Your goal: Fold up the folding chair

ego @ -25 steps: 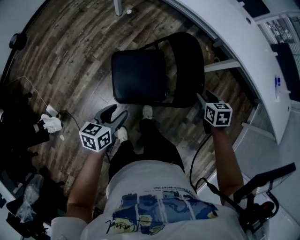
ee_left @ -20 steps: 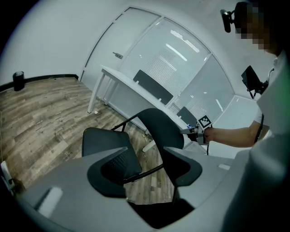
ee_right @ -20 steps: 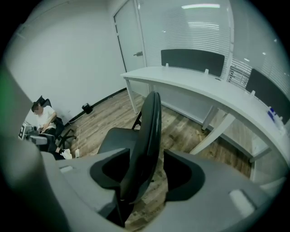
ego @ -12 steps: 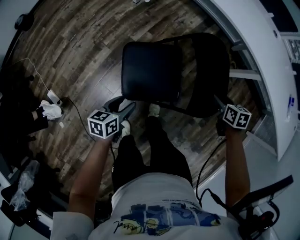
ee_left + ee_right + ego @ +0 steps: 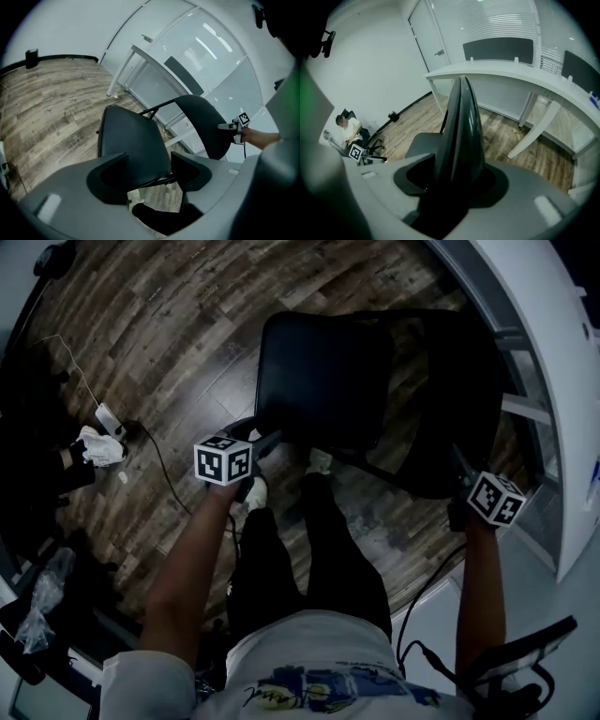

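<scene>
While both hands have dropped toward the folding chair over the last second, nothing is clamped yet. Head view: the chair stands unfolded on the wood floor at 12 o'clock from the person's feet, its backrest round at 2 o'clock, close to the white desk. A second ago the left gripper hung by the knee, well short of the seat; now it sits at the seat's front edge, at 7 o'clock of the seat. Its tongs have just been opening and stand spread, with the seat's near edge and the frame bar under it lying in the gap and no pad pressing. The right gripper was already beside the backrest's near end; it has sunk a little, and its tongs have opened and now straddle that end, seen edge-on in the right gripper view. They look spread around it, not pinching, though the fit is close. My read: approach is done and both grab points are lined up, so the fold itself has not started. The next step likely calls for closing both, then lifting the seat's front edge toward the backrest. Risk: the left bite is shallow, near a corner, and could slip off the padded edge.
</scene>
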The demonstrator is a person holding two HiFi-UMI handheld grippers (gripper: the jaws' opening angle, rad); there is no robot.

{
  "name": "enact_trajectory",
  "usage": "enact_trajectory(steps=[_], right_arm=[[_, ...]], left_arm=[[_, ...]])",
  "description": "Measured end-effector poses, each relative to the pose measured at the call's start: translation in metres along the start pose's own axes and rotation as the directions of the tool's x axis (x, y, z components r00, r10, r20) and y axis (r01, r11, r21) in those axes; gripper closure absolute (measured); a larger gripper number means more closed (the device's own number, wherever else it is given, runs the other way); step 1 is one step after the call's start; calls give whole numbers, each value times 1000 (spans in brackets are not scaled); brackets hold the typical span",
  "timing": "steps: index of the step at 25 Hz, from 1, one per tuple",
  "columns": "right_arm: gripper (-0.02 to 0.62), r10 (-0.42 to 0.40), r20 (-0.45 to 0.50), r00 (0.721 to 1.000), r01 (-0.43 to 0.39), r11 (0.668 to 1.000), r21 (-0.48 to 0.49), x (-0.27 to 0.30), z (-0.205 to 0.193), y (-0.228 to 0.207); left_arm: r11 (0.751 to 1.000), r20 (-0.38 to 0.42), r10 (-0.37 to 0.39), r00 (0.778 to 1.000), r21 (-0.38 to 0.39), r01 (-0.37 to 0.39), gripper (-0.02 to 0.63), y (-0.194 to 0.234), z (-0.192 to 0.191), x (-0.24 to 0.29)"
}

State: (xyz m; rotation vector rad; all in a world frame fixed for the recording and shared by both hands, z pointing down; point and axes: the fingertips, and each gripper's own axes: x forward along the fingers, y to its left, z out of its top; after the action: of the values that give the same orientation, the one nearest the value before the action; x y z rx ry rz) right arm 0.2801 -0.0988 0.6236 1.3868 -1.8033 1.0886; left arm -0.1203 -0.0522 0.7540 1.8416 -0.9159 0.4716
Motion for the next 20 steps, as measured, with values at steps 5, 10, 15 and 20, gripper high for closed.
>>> enact_trajectory(steps=[5,10,15,20], right_arm=[[413,27,-25,999,-28,999,-24,1,-1,7],[420,31,-12,999,-32,999,-33,0,-1,8],[422,36,6,999,-35,998,-47,-1,1,4],[431,42,24,999,-41,998,-50,-3,4,7]], left_arm=[[998,-19,20,1000,-65,-22,299,45,-14,31],[993,-30,19,999,-117,-23,288,80,-22,57],[987,-39,33,999,-156,-39,265,109,-25,83],[979,-62,-1,998,-203,-12,207,127,-29,108]])
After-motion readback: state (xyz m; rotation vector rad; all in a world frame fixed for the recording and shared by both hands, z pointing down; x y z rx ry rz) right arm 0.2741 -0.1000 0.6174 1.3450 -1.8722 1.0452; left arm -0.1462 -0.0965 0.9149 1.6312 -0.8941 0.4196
